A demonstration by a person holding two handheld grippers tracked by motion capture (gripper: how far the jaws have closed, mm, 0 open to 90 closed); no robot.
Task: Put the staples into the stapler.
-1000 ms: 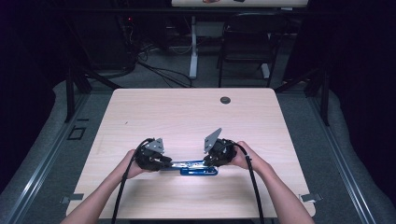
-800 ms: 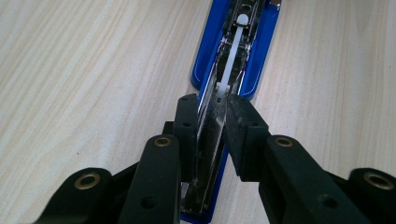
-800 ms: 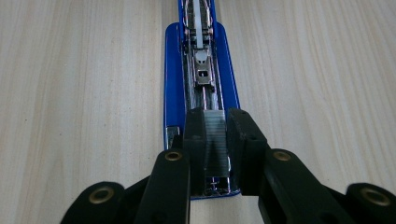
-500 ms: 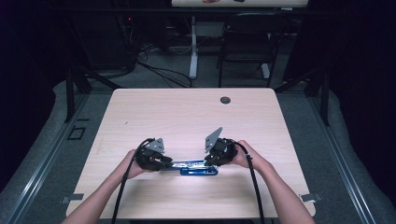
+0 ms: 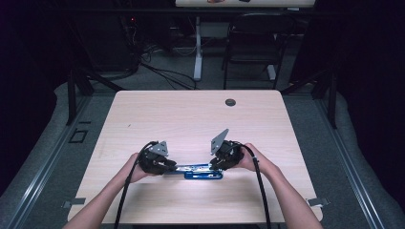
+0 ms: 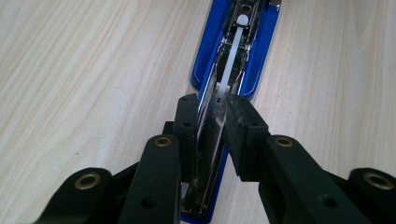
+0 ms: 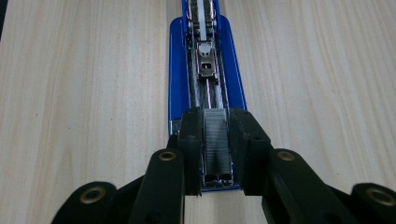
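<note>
Blue stapler (image 5: 203, 171) lies open on table (image 5: 191, 114); left gripper (image 6: 210, 121) clamps one end, right gripper (image 7: 215, 140) staple-loaded end; no legible writing; unchanged since earlier frames

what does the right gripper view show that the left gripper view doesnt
Right gripper view alone: a strip of staples in the open stapler's channel, with the metal pusher beyond it. Left gripper view alone: a white plastic rod running along the metal rail. Both share the blue stapler lying on the light wooden table, each hand-held gripper's jaws closed on its metal channel.
</note>
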